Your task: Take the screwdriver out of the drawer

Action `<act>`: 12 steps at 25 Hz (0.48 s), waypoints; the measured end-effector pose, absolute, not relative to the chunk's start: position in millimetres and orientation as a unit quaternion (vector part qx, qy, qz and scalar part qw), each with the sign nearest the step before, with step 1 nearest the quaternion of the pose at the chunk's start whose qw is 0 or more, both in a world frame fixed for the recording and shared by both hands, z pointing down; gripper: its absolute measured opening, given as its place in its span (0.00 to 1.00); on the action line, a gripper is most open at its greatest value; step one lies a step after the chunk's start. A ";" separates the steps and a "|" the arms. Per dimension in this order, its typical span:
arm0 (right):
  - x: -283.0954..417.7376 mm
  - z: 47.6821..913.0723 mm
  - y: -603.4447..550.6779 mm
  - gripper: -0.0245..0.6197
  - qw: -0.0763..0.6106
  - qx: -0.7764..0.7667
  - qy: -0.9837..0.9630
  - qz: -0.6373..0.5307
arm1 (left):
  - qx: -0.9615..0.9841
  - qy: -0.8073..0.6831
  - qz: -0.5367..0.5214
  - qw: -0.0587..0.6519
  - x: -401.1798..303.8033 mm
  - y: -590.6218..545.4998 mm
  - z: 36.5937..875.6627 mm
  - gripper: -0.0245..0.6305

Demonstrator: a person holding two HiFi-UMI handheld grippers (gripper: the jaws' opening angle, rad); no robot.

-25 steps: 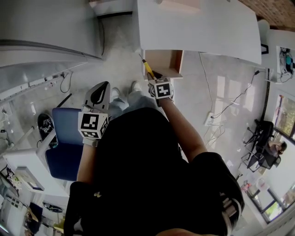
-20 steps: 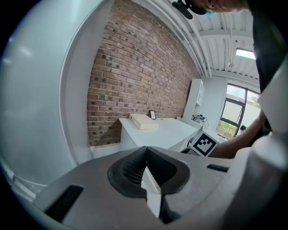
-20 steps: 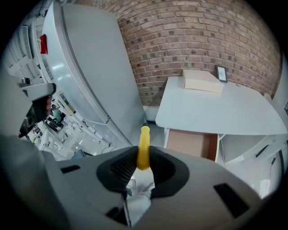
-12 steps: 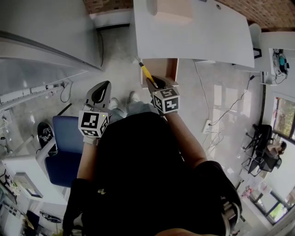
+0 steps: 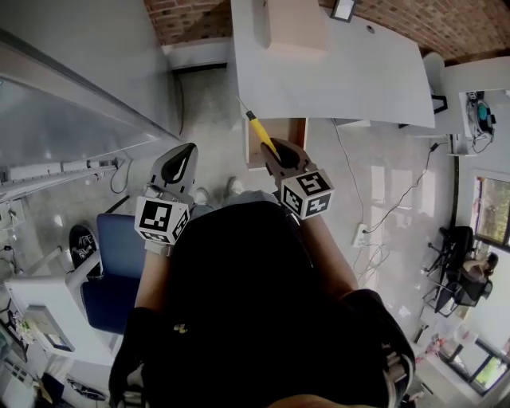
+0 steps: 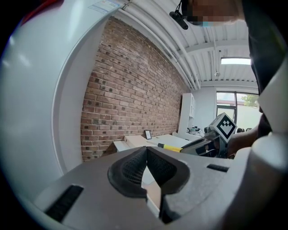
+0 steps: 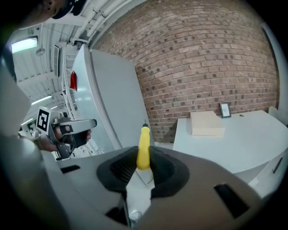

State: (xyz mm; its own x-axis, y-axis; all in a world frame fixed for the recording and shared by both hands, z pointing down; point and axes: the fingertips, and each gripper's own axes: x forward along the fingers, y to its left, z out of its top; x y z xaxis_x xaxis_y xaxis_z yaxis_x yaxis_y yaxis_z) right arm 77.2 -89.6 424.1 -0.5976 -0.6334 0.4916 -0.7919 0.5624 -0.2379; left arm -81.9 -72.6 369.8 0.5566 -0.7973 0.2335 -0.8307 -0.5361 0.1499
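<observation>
Left tongs [image 5: 182, 153], at 9 o'clock: closed on nothing. Right tongs [image 5: 275, 150] clamp the yellow-handled screwdriver [image 5: 259, 131], shaft pointing toward 11 o'clock, held over the open drawer [image 5: 297, 131] under the white desk [image 5: 358, 72].

Rear of screwdriver [image 5: 260, 133] hidden btwn right gripper [image 5: 272, 150] pads, shaft tip too thin to read; drawer [image 5: 296, 131] mostly hidden under desk [image 5: 358, 72] & behind that gripper; small frame [image 5: 344, 9] cut by top edge
</observation>
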 end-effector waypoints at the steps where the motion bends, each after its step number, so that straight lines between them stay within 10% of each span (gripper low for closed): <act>1: 77.4 416.2 -90.3 0.17 0.171 0.413 -0.868 0.216 | 0.875 -0.465 0.066 0.118 -82.3 -73.6 365.7 0.04; 12: 77.7 343.0 -90.6 0.17 0.115 0.428 -0.885 0.144 | 0.887 -0.453 0.036 0.079 -87.5 -81.7 314.5 0.04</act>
State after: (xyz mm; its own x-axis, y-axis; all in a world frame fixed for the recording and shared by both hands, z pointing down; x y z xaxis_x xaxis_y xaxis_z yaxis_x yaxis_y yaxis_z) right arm 77.7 -90.6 343.0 -0.6067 -0.7251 0.3258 -0.7909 0.5918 -0.1558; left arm -87.5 -81.7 314.5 0.5875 -0.7976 0.1363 -0.8092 -0.5776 0.1078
